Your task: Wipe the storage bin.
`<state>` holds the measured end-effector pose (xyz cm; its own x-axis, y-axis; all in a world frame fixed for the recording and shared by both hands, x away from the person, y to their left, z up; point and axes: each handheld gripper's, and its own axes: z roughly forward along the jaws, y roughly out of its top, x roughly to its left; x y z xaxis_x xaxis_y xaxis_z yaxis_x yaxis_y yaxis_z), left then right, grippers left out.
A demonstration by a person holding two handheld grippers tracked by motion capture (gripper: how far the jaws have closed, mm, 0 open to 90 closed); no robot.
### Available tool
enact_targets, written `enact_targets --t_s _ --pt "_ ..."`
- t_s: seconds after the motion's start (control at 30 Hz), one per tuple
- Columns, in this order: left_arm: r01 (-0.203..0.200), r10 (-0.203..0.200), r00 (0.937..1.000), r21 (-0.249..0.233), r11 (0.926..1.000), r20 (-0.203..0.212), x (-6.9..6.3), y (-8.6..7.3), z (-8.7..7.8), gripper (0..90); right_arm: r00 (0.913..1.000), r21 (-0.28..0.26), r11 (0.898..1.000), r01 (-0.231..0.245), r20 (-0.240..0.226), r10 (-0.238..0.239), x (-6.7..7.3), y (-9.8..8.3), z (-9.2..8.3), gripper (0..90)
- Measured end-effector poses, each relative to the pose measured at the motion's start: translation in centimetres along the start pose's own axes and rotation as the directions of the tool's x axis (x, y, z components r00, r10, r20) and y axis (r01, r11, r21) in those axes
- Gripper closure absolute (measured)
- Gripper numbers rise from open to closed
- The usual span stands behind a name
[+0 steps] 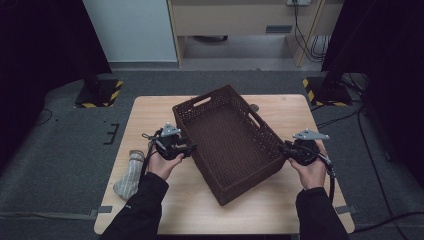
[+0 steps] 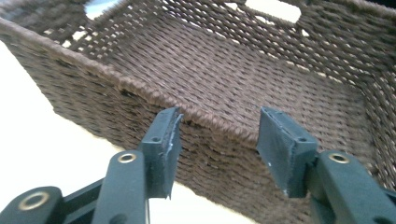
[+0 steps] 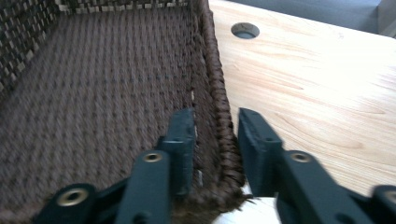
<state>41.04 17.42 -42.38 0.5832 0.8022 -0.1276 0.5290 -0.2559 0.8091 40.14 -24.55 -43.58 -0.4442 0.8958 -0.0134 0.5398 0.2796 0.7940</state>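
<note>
both grippers taking hold of the woven basket's two long walls

nearest the person, the two hands are coming in from the bottom of the high view, one at each long side of the dark brown rectangular woven basket point(image 1: 227, 145), which is sitting slightly skewed on the middle of the light wooden table point(image 1: 150, 115). the right gripper point(image 1: 286, 148) is straddling the basket's right wall: in the right gripper view one jaw is standing inside the basket and the other outside, with the braided rim point(image 3: 219, 116) between them. the jaws look closed down onto that wall, though the outer pad may still be a hair off it. the left gripper point(image 1: 192, 148) is sitting at the left wall with its jaws standing apart, gripping nothing; in the left gripper view the rim point(image 2: 205, 119) is running across just beyond the pads point(image 2: 163, 140).

the step in hand appears to be securing a two-sided hold. the next move likely calls for the left gripper to ease forward, set one jaw over the rim and close, matching the right side before any lift.

a rolled pale knitted cloth point(image 1: 130, 172) is lying near the table's left edge. farther off, a round hole point(image 3: 245, 30) is showing in the tabletop beyond the basket.
</note>
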Motion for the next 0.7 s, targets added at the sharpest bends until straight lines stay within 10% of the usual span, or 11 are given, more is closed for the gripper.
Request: enact_targets --t_s 0.47,0.7 --pt "-0.056 0.057 0.9984 0.058 0.9967 -0.004 -2.9 -0.9 -0.1 44.6 0.9971 -0.012 1.0 -0.011 -0.075 0.01 2.6 -1.8 -2.3 70.6" --pt "-0.051 0.052 0.9984 0.054 0.9972 -0.022 -1.7 -0.5 0.7 48.8 0.9982 -0.061 0.998 -0.002 -0.059 -0.001 2.0 -0.4 -1.2 60.8"
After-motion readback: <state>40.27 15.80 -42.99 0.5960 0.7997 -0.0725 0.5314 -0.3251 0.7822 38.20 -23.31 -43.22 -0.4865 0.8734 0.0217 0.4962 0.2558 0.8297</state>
